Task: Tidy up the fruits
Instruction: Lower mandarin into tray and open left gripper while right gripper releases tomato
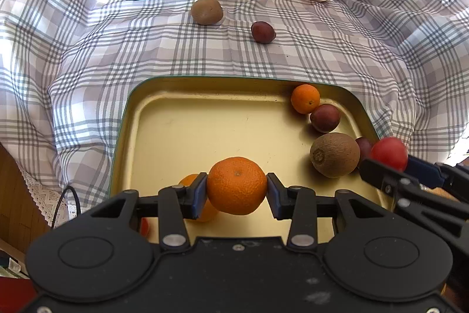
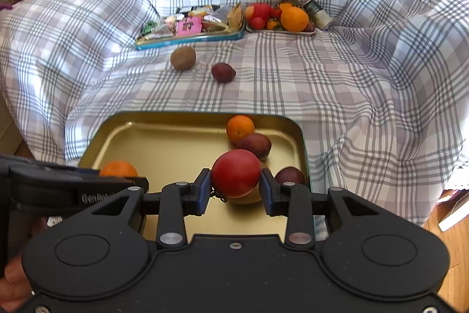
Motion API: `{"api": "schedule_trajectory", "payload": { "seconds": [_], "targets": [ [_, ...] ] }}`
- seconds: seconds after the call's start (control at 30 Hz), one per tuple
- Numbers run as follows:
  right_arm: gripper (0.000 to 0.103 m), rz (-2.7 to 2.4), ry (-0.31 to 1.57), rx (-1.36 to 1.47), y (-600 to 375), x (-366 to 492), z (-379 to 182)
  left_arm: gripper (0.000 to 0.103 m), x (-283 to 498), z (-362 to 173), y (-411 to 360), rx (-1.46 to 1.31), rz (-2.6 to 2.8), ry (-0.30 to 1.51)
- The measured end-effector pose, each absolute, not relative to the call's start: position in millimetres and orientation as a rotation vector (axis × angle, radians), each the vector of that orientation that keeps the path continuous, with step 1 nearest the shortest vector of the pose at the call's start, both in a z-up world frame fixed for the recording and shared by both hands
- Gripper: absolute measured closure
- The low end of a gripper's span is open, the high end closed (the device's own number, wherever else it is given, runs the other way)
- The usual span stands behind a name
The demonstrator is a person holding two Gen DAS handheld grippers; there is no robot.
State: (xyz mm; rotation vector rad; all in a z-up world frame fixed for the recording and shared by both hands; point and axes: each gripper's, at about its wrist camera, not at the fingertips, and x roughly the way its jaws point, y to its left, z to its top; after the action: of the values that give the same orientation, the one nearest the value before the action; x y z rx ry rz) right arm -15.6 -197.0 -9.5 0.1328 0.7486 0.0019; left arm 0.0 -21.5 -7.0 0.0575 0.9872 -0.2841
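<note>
A mandarin [image 1: 236, 185] is pinched in the left gripper [image 1: 236, 189], a red fruit [image 2: 235, 172] in the right gripper [image 2: 235, 187], both held over the gold tray [image 1: 176, 119]. Looks like drop-off time, so a gentle release is needed. Plenty of bare tray at 10 o'clock; fruit is crowded along the 3 o'clock rim.
</note>
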Motion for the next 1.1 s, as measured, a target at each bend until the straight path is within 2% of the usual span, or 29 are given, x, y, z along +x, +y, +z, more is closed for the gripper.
{"api": "schedule_trajectory", "payload": {
  "seconds": [0.1, 0.2, 0.47, 1.1],
  "targets": [
    [0.059, 0.014, 0.765, 0.121, -194.8, -16.1, -11.5, 0.062, 0.0, -5.6, -22.1, 0.066, -0.282, 0.976],
    [0.059, 0.023, 0.778, 0.121, -193.5, -15.3, -12.5, 0.056, -1.4, -4.2, -23.6, 0.083, -0.277, 0.966],
    [0.059, 0.048, 0.808, 0.134, -191.9, -13.8, -14.2, 0.049, 0.5, -5.1, -21.2, 0.089, -0.239, 0.968],
    [0.058, 0.045, 0.82, 0.123, -190.5, -12.5, -14.5, 0.045, 1.8, -6.4, -18.8, 0.098, -0.191, 0.973]
  ]
}}
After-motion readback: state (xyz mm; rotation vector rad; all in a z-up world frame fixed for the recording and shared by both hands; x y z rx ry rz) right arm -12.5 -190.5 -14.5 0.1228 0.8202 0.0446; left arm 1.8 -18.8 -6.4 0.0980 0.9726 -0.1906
